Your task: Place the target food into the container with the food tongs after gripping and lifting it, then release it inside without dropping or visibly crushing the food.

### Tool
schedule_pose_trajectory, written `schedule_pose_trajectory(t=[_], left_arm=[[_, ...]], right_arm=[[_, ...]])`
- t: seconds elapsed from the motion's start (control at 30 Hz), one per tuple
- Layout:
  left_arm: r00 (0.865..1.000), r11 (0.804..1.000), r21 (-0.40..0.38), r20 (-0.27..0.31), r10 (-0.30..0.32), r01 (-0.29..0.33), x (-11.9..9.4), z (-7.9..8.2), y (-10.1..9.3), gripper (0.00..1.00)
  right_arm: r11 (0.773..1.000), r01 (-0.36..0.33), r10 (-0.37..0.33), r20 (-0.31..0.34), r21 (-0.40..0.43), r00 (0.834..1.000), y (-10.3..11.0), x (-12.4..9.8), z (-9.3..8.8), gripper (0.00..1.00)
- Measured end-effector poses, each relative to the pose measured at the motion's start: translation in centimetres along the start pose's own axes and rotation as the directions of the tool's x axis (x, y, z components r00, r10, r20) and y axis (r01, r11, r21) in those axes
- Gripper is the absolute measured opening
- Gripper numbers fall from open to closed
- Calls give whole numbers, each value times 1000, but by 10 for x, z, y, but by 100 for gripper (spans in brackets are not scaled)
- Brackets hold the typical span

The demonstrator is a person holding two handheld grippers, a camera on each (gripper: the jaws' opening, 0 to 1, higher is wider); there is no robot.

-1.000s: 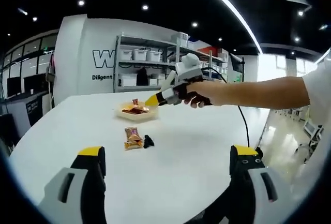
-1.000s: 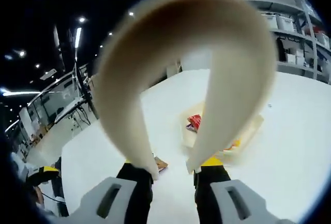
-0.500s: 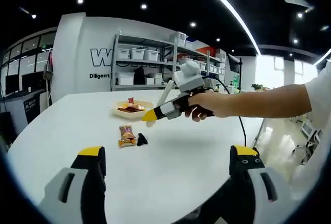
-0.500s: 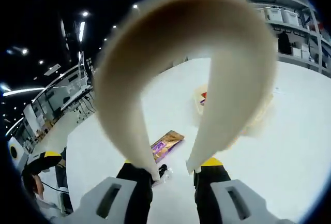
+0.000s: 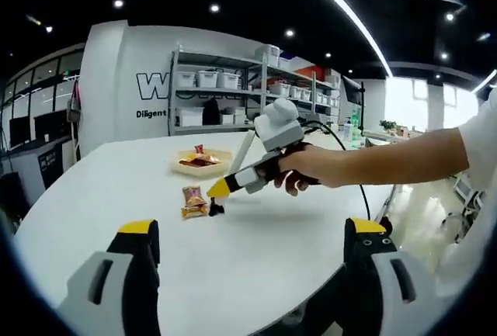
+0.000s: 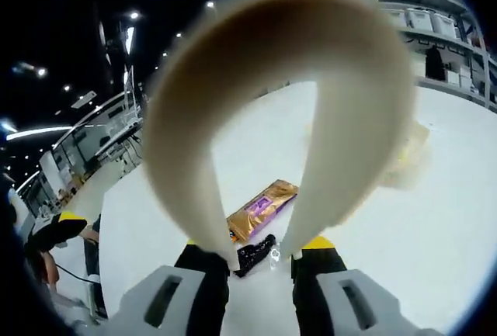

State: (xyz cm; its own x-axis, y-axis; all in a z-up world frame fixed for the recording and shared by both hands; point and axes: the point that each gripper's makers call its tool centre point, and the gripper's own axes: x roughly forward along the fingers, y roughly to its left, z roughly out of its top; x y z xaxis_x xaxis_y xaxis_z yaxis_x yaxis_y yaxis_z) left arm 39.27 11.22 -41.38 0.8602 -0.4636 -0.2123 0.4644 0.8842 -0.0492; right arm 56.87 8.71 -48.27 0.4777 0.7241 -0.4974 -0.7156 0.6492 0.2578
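Since the earlier frames the right tongs [image 5: 220, 188] have come away from the container [image 5: 203, 162] and down toward the loose items on the surface [image 5: 256, 251]; their yellow tip now sits just above the small dark item [image 5: 215, 210]. In the right gripper view that dark item [image 6: 255, 254] lies between the tips of the cream food tongs [image 6: 256, 254], which stand slightly apart with nothing gripped; I cannot tell whether they touch it. The right tongs [image 6: 256, 262] are closed on the handles of this cream tool. An orange and purple snack packet [image 6: 262, 209] lies just beyond the dark item, close beside it. The container, shallow and pale, holds red and orange pieces and sits well behind on the white surface. Shelving with white bins [image 5: 208, 80] lines the far wall under ceiling spotlights. A person's hand [image 5: 307, 167] grips the right tool, forearm extended from the right. The left tongs [image 5: 252, 231] hang wide open and empty.
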Motion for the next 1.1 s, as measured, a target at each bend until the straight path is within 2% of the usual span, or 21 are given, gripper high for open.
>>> schedule_pose_trajectory(t=[0.17, 0.4, 0.5, 0.63, 0.8, 0.9, 1.1], left_arm=[[1000, 1000, 6, 7, -8, 8, 0, 2, -4, 96], [1000, 1000, 19, 7, -15, 15, 4, 6, -7, 96], [1000, 999, 23, 6, -23, 23, 7, 6, -10, 95], [1000, 999, 29, 6, -26, 26, 8, 7, -11, 95], [1000, 999, 39, -1, -18, 18, 7, 6, -8, 95], [1000, 999, 42, 3, -16, 16, 8, 7, -8, 95], [1000, 999, 43, -3, -19, 19, 11, 5, -10, 95]], right_arm=[[1000, 4, -4, 9, 7, 1000, -3, -2, 1, 25], [999, 38, -38, 14, -7, 999, -18, -15, 0, 25], [998, 59, -59, 16, -6, 998, -29, -20, 1, 25], [992, 126, -125, 39, -18, 991, -58, -31, 5, 25], [988, 153, -154, 49, 19, 987, -80, -37, 8, 25], [986, 165, -165, 55, 8, 985, -82, -39, 8, 24], [990, 137, -138, 69, 19, 988, -74, -37, 15, 25]])
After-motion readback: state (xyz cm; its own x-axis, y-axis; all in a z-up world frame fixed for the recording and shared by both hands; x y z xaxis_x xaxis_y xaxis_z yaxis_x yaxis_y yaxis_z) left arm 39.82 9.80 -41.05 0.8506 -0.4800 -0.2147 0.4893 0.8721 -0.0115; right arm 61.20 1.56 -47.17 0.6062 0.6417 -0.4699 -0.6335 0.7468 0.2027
